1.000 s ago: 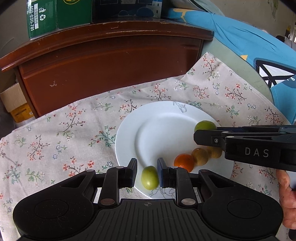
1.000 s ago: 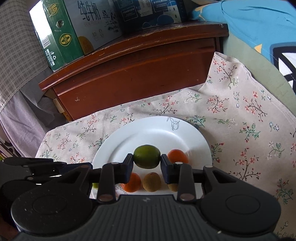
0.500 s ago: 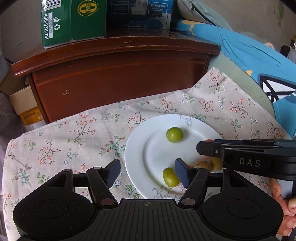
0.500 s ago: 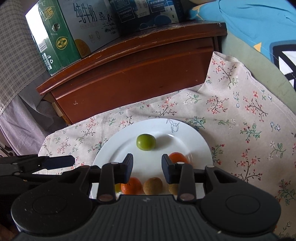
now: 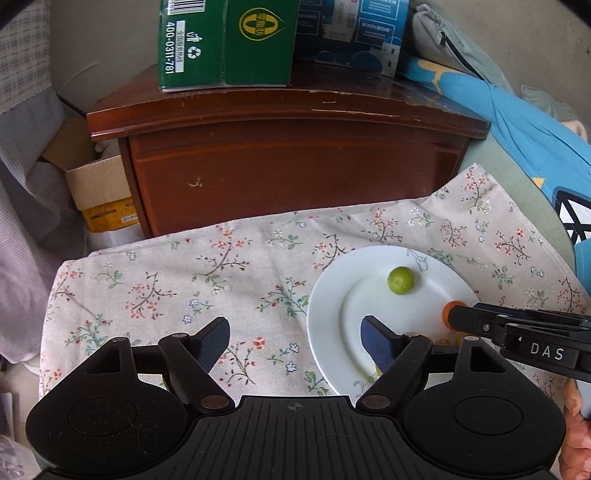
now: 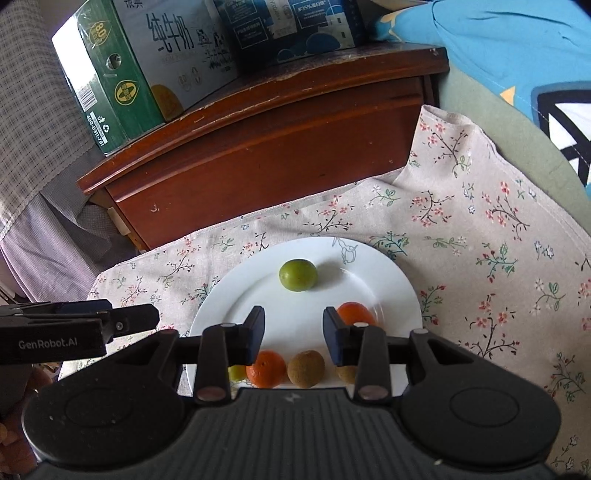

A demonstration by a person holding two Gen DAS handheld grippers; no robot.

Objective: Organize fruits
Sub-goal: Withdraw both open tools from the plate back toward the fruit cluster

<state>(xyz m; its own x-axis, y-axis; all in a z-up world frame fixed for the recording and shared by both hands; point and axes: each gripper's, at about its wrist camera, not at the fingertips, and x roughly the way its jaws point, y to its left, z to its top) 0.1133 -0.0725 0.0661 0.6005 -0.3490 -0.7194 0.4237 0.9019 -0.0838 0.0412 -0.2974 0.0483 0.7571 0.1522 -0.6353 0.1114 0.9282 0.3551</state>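
A white plate (image 6: 391, 280) lies on a floral cloth (image 6: 498, 258). A green fruit (image 6: 298, 275) sits alone near the plate's far side; it also shows in the left wrist view (image 5: 400, 280). Along the near rim lie an orange (image 6: 266, 368), a brown kiwi (image 6: 306, 368), a second orange (image 6: 355, 313) and a small green fruit (image 6: 237, 373). My right gripper (image 6: 293, 334) is open and empty above the plate's near half. My left gripper (image 5: 295, 341) is open and empty over the cloth at the plate's (image 5: 332, 306) left edge.
A dark wooden cabinet (image 5: 288, 166) stands right behind the cloth, with a green carton (image 5: 225, 40) and a blue box (image 5: 351, 33) on top. A cardboard box (image 5: 99, 192) sits low at the left. Blue bedding (image 5: 517, 122) lies at the right.
Both grippers let go of their green fruits on the plate and opened. Both have drawn back, and the left one has moved left over the cloth.
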